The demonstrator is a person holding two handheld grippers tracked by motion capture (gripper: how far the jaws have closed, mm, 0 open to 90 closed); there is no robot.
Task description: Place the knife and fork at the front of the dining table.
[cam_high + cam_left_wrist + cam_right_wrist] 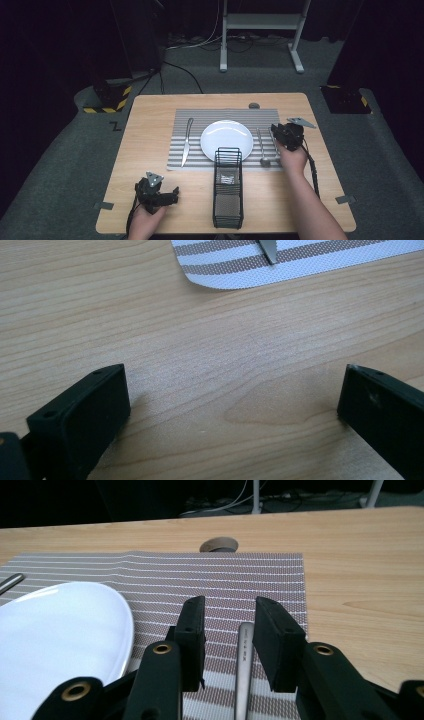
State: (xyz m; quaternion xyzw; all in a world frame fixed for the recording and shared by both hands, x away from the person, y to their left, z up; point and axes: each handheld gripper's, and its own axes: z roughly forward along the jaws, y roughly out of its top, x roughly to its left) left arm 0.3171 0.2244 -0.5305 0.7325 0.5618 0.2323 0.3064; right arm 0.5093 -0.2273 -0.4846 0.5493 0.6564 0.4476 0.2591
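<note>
A: Where does the high view sit?

B: Above the near edge of the wooden table [150,145], facing forward and down. The whole top fits, with the floor beyond at 12 o'clock.

A: And the left gripper view?

B: Very low and close to the bare wood [225,365], looking past its jaws toward a corner of the striped placemat [225,275] at 12 o'clock.

A: The right gripper view?

B: Low over the placemat [225,580], facing the table's far edge, the white plate [55,635] at 9 o'clock.

A: What do views share?

B: The placemat [200,117] appears in all three; the plate [226,137] in two.
</note>
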